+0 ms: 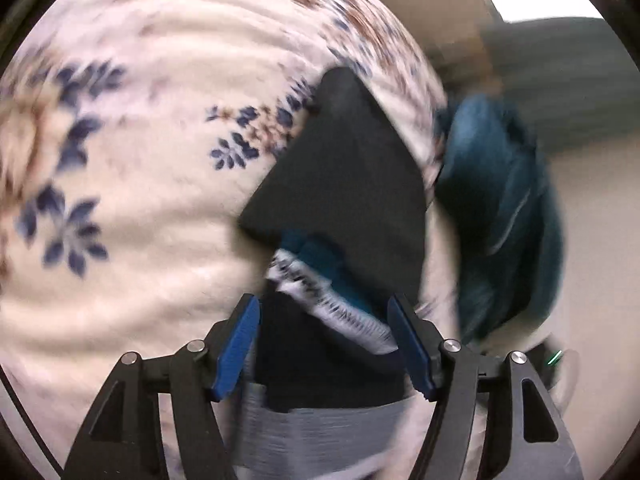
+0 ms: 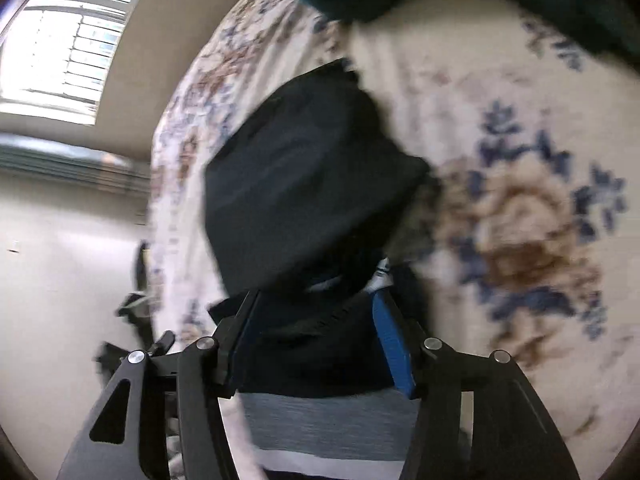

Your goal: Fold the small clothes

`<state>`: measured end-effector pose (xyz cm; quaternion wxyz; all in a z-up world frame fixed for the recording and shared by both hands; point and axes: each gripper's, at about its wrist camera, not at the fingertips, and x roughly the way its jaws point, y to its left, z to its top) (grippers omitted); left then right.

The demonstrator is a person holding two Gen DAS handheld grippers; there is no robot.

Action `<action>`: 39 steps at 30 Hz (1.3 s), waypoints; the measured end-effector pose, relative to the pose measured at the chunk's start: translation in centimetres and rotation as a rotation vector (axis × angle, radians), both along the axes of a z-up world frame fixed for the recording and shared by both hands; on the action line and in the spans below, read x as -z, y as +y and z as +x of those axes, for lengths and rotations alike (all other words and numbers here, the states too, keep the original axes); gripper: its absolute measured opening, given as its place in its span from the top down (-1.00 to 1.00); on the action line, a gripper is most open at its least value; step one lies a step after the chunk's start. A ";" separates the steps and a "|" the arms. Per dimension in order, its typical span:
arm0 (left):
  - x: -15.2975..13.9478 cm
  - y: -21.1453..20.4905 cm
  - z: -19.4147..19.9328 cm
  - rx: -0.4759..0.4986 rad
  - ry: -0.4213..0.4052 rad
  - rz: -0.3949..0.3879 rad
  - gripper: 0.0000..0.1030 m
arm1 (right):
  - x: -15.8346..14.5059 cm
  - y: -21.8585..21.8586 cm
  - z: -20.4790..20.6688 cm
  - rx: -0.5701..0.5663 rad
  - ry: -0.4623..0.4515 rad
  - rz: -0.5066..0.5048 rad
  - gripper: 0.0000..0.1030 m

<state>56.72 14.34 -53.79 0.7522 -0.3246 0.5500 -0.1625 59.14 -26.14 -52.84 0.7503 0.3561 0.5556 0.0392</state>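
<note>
Between the blue pads of my left gripper (image 1: 324, 344) sits dark cloth with a white patterned waistband (image 1: 332, 304) and a teal patch; the jaws stand apart with fabric in the gap, and through the blur I cannot tell whether they pinch it or merely straddle it. Same with my right gripper (image 2: 316, 340): the black garment (image 2: 304, 184) fills the space between its fingers, grip unclear. Both views show the garment running straight ahead from the claws across the floral bedspread (image 1: 132, 184), its long axis along the fingers, far end away from me, so both grippers sit at its near edge and I judge neither is nearer. A teal bundle (image 1: 496, 208) lies just right of it. Grey striped fabric (image 2: 328, 420) under the claws is cut off, and motion blur hides the hems
</note>
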 end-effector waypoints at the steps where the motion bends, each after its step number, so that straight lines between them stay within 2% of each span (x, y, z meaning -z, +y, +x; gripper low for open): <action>1: 0.4 -0.9 0.4 0.045 0.003 0.060 -0.25 | 0.6 0.0 -0.1 -0.011 0.019 -0.017 -0.14; 4: 1.7 -3.8 1.4 0.171 0.007 0.210 -0.19 | 3.0 0.8 -0.1 -0.064 0.071 -0.056 -0.14; 5: 1.9 -4.1 1.5 0.185 -0.005 0.223 0.00 | 3.8 1.3 0.2 -0.086 0.089 -0.079 -0.14; 6: 1.9 -4.6 1.6 0.195 -0.033 0.234 0.34 | 4.7 2.0 0.4 -0.113 0.113 -0.104 -0.13; 7: 1.9 -4.9 1.7 0.206 -0.041 0.248 0.88 | 5.3 2.5 0.6 -0.128 0.133 -0.130 -0.11; 8: 1.7 -5.0 1.8 0.211 -0.056 0.250 0.88 | 5.5 2.9 0.6 -0.132 0.134 -0.160 0.12; 9: 1.4 -4.9 1.8 0.207 -0.081 0.233 0.88 | 5.5 3.5 0.6 -0.145 0.123 -0.201 0.62; 10: 1.2 -4.8 1.9 0.202 -0.095 0.224 0.88 | 5.4 4.0 0.6 -0.160 0.116 -0.233 0.78; 12: 1.4 -4.6 2.1 0.204 -0.097 0.193 0.88 | 5.0 4.3 0.3 -0.157 0.089 -0.275 0.84; 14: 2.5 -4.2 3.0 0.190 -0.062 0.195 0.87 | 4.5 4.4 -0.1 -0.148 0.072 -0.299 0.85; 15: 3.6 -4.0 3.4 0.197 -0.017 0.195 0.86 | 4.3 4.2 -0.2 -0.139 0.077 -0.308 0.85; 17: 5.1 -3.4 4.3 0.185 0.073 0.191 0.66 | 4.4 4.2 -0.4 -0.143 0.122 -0.307 0.85; 18: 5.4 -2.4 4.1 0.158 0.102 0.161 0.47 | 4.4 4.2 -0.3 -0.143 0.139 -0.302 0.80; 19: 5.2 -1.7 3.9 0.136 0.105 0.144 0.08 | 4.6 3.9 -0.1 -0.139 0.159 -0.296 0.74; 20: 4.8 -0.8 3.2 0.112 0.101 0.117 -0.26 | 4.8 3.7 0.1 -0.140 0.182 -0.272 0.46; 21: 4.3 0.5 2.0 0.079 0.092 0.054 -0.37 | 5.1 3.1 0.2 -0.140 0.197 -0.195 0.13; 22: 4.0 1.4 0.8 0.056 0.089 -0.007 -0.49 | 5.1 2.5 -0.2 -0.130 0.186 -0.118 0.03; 24: 3.9 2.6 -2.2 0.037 0.117 -0.095 -0.49 | 5.0 1.5 -1.5 -0.129 0.158 -0.040 -0.33; 28: 2.6 3.9 -10.0 0.003 0.099 -0.100 -0.49 | 6.0 0.5 -5.4 -0.181 0.176 -0.020 -0.35; 31: 2.4 4.1 -16.7 -0.087 0.124 -0.101 -0.50 | 6.8 -0.1 -8.8 -0.227 0.201 -0.009 -0.36; 32: 2.3 3.8 -19.0 -0.131 0.128 -0.116 -0.58 | 7.1 -0.2 -9.6 -0.242 0.210 0.000 -0.41; 33: 2.5 3.4 -21.3 -0.171 0.138 -0.128 -0.64 | 7.4 -0.5 -10.3 -0.254 0.220 0.006 -0.54; 34: 2.8 2.7 -23.1 -0.212 0.152 -0.143 -0.65 | 7.7 -0.7 -10.7 -0.261 0.225 0.014 -0.61; 36: 4.1 1.0 -25.6 -0.282 0.177 -0.225 -0.66 | 8.3 -1.1 -10.6 -0.271 0.232 0.043 -0.70; 39: 6.5 -1.6 -25.0 -0.347 0.192 -0.298 -0.66 | 9.2 -1.7 -8.6 -0.276 0.221 0.050 -0.72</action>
